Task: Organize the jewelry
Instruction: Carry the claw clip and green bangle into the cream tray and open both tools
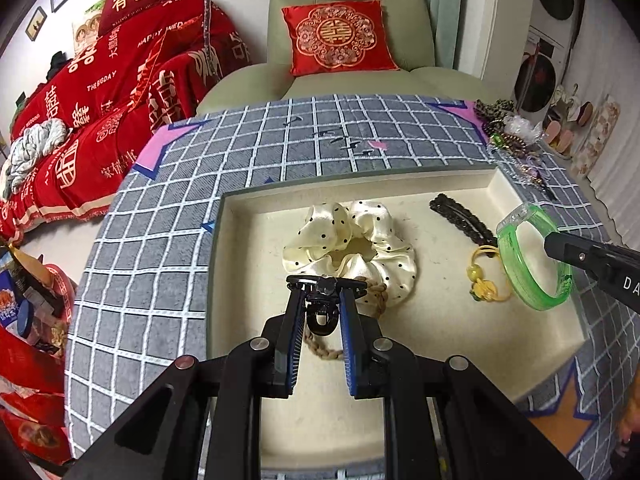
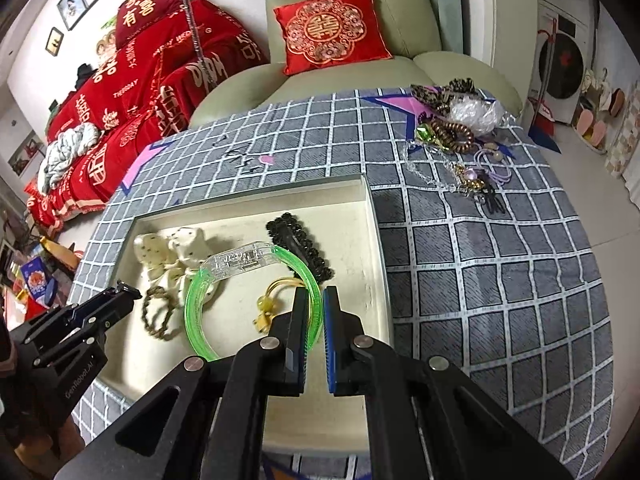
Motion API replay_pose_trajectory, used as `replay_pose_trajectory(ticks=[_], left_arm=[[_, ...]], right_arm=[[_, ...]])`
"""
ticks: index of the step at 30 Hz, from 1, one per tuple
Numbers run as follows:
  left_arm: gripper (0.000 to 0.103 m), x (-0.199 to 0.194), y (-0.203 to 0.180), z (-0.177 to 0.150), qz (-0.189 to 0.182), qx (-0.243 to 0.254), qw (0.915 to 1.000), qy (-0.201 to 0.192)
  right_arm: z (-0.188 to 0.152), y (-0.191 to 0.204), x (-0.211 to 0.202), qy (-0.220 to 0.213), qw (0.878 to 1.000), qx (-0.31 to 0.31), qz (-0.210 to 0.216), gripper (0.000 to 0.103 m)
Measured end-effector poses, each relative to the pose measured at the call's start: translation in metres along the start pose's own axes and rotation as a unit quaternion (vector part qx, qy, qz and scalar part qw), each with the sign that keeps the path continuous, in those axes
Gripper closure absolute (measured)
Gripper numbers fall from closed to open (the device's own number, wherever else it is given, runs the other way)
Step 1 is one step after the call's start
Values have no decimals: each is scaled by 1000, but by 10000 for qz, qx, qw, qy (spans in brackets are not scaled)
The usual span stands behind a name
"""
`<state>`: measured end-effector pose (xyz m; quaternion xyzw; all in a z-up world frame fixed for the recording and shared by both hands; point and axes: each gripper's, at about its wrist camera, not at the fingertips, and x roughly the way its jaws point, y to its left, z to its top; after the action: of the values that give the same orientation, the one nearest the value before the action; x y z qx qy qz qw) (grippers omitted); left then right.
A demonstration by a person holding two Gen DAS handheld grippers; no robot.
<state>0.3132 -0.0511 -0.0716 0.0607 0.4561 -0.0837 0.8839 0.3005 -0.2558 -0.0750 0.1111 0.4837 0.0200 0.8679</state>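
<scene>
We lower the left gripper (image 1: pixel 320 300), fingers clamped on the small black hair clip (image 1: pixel 320 312), and the right gripper (image 2: pixel 316 308), fingers pinching the translucent green plastic bangle (image 2: pixel 200 308), into the cream tray (image 2: pixel 372 240), releasing onto bare floor beneath the fingers.

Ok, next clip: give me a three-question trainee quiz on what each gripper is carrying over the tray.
1. True or false: the right gripper is shut on the green bangle.
2. What is the left gripper holding? A) black hair claw B) yellow hair tie C) braided band
3. Fill in: the cream scrunchie with black dots lies inside the ____.

Key
1. True; its jaws pinch the bangle's rim above the tray.
2. A; the black hair claw sits between the jaws, while the yellow hair tie and braided band lie in the tray.
3. tray
</scene>
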Motion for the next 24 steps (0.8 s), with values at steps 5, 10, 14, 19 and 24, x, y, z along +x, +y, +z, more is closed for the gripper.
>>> replay_pose_trajectory(ticks=[5, 10, 14, 19, 24], left_arm=[[78, 18, -2, -1, 57, -18, 9999, 107], [78, 30, -2, -4, 151, -17, 9997, 213], [78, 35, -2, -7, 232, -31, 9994, 238], [77, 38, -10, -9, 477, 229, 9983, 251], [77, 36, -10, -7, 514, 214, 9981, 280]], right_arm=[[1, -4, 18, 70, 9999, 51, -100, 95], [-2, -6, 35, 163, 9997, 46, -201, 95], [-6, -4, 43, 196, 9993, -54, -313, 95], [-10, -1, 50, 220, 9990, -141, -368, 95], [-11, 0, 51, 249, 9987, -198, -394, 95]])
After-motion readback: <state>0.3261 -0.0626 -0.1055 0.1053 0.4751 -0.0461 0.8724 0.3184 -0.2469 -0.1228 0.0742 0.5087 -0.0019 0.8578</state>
